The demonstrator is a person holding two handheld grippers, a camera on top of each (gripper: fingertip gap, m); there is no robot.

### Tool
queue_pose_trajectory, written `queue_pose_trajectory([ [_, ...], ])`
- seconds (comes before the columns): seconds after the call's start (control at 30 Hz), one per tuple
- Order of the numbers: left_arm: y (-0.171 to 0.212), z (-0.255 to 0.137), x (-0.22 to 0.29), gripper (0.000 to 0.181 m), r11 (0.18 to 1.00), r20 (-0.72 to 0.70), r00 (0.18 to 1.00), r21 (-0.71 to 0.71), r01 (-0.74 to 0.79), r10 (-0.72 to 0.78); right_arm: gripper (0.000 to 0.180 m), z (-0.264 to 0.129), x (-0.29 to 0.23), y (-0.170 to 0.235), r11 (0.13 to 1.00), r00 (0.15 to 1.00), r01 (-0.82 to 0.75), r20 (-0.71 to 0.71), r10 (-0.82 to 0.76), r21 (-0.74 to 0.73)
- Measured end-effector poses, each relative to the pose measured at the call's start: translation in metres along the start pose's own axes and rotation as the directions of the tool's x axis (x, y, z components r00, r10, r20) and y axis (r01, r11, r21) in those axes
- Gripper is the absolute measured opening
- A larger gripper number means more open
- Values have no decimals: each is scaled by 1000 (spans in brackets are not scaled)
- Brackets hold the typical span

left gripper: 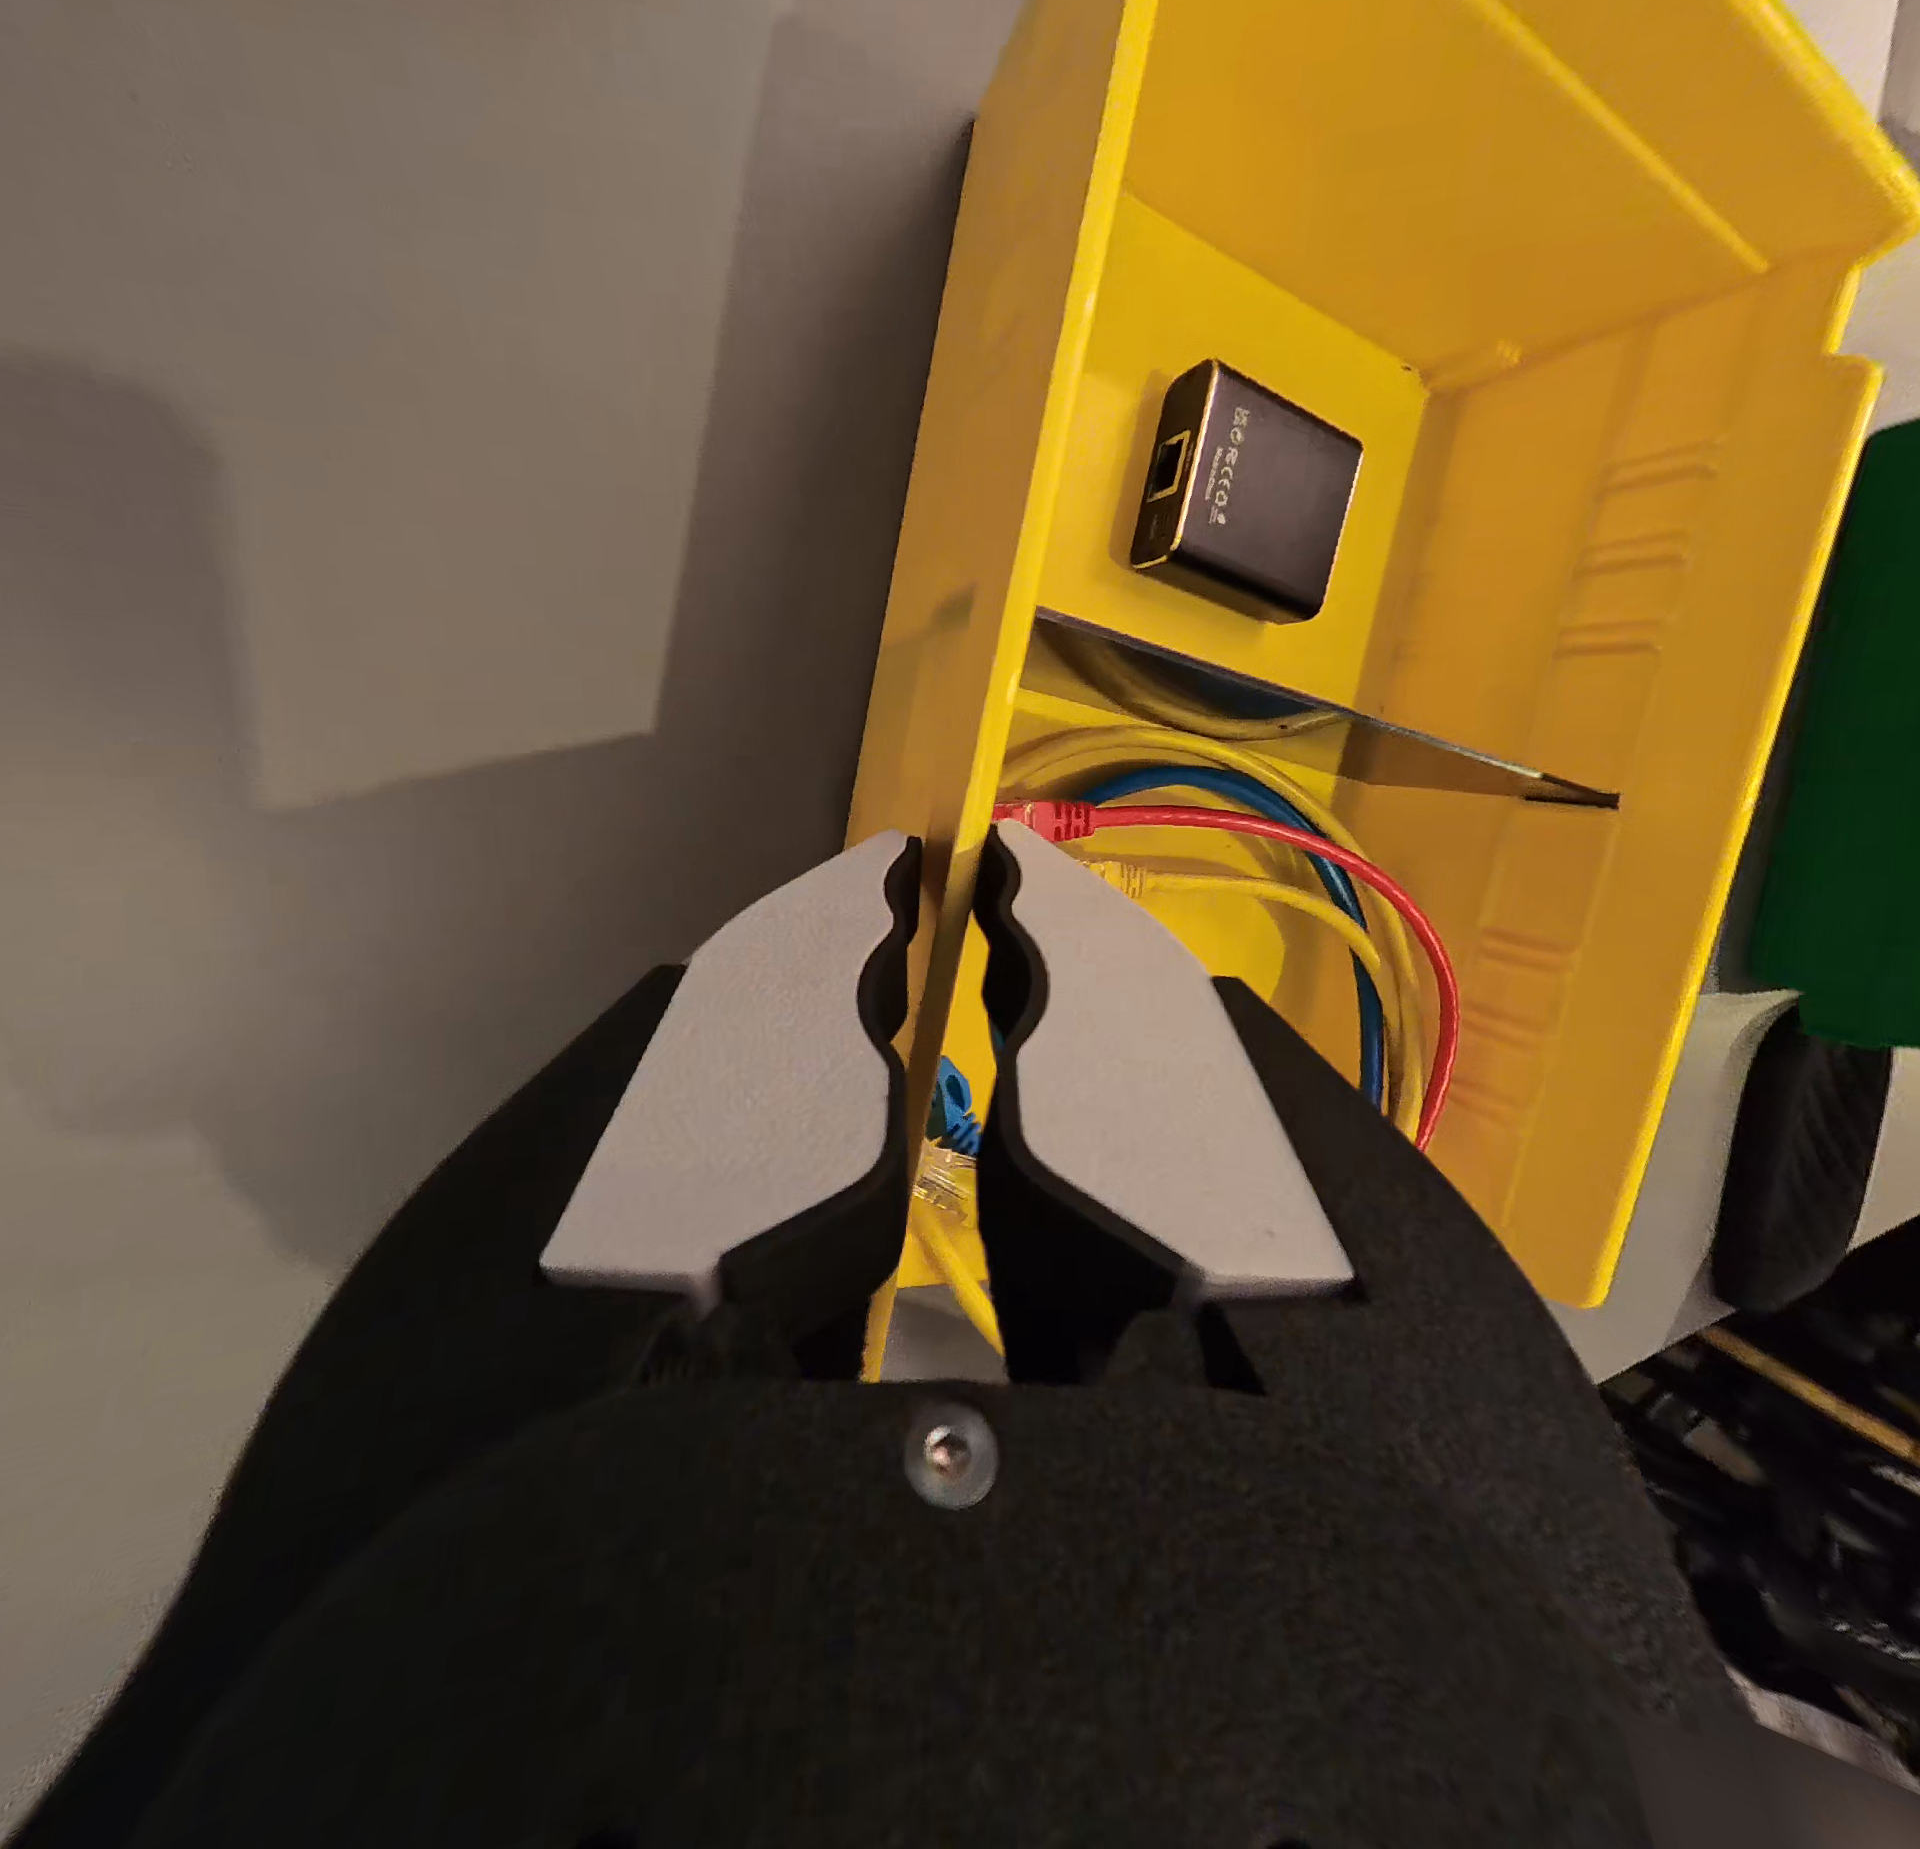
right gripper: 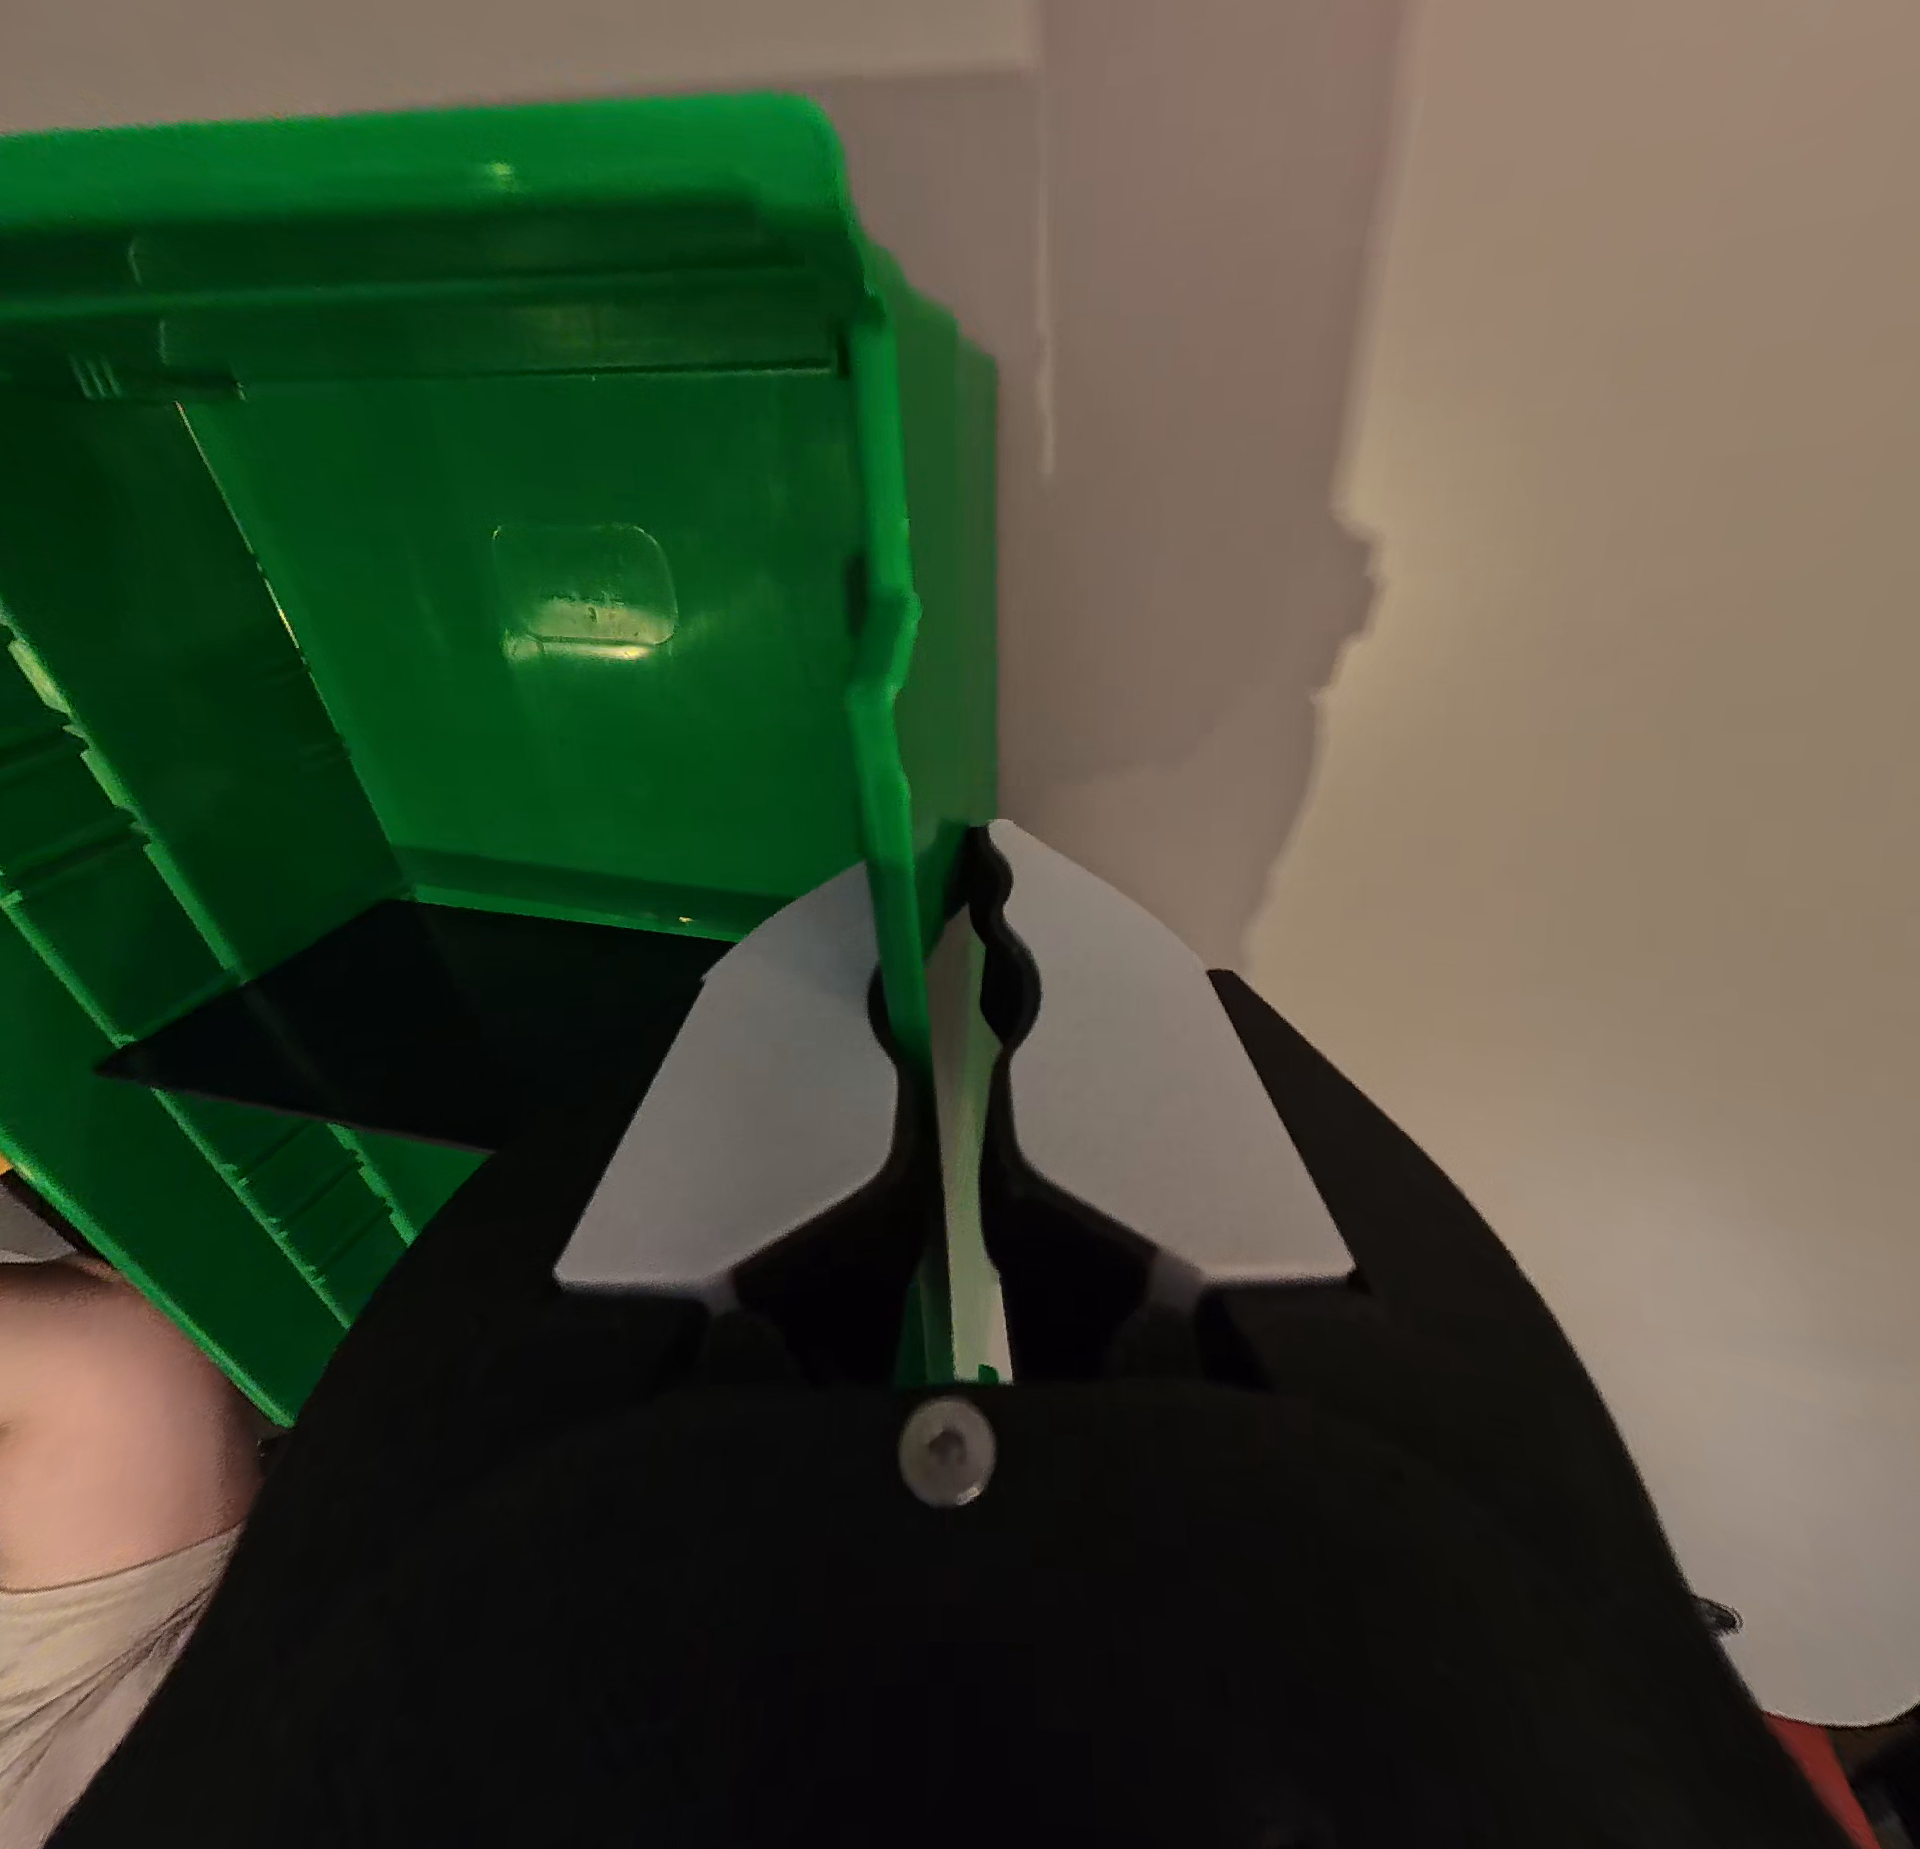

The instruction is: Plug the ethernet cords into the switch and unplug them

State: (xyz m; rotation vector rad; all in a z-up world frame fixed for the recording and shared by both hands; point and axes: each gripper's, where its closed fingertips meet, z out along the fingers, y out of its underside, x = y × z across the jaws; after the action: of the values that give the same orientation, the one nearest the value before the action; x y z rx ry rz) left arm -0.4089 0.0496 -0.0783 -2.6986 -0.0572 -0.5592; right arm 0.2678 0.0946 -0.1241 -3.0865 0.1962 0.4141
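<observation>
My left gripper [left gripper: 954, 849] is shut on the left side wall of a yellow bin [left gripper: 1049, 428], one finger inside, one outside. In the bin's far compartment lies a small dark box, the switch [left gripper: 1247, 495], with one port facing left. In the near compartment lie coiled ethernet cords: a red one [left gripper: 1247, 828], a blue one [left gripper: 1340, 885] and a yellow one [left gripper: 1299, 890], all loose. My right gripper [right gripper: 925, 849] is shut on the right side wall of a green bin [right gripper: 888, 760]. The green bin's visible inside holds nothing.
A dark divider plate [left gripper: 1351, 724] splits the yellow bin, and another [right gripper: 416, 999] splits the green bin. The green bin's edge [left gripper: 1839, 739] shows right of the yellow one. A pale wall lies behind both. A person's arm [right gripper: 94, 1467] is at lower left in the right wrist view. The grippers' ends are close to 70 cm from one another.
</observation>
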Motion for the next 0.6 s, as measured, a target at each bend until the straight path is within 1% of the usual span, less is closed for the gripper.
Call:
queue_pose_trajectory([
  [0.13,-3,-1,-4,11,995,-62,994,30,91,-89,7,1,-1,-1,1000,999,24,-23,-24,8],
  [0.27,0,0,-2,10,998,-12,998,9,56,-56,8,1,-2,3,992,991,128,-34,-128,-4],
  [0.43,14,5,15,14,995,-114,990,-71,69,-77,10,0,0,9,978,976,208,-70,-208,-13],
  [0.53,20,11,18,17,990,-144,986,-121,67,-85,13,-9,0,4,963,962,263,-92,-257,59],
  [0.57,20,11,19,17,990,-150,985,-121,67,-85,15,-16,-2,2,957,960,272,-91,-263,100],
  [0.6,20,11,19,17,990,-148,985,-121,67,-85,21,-25,-4,-2,945,957,286,-92,-274,161],
])
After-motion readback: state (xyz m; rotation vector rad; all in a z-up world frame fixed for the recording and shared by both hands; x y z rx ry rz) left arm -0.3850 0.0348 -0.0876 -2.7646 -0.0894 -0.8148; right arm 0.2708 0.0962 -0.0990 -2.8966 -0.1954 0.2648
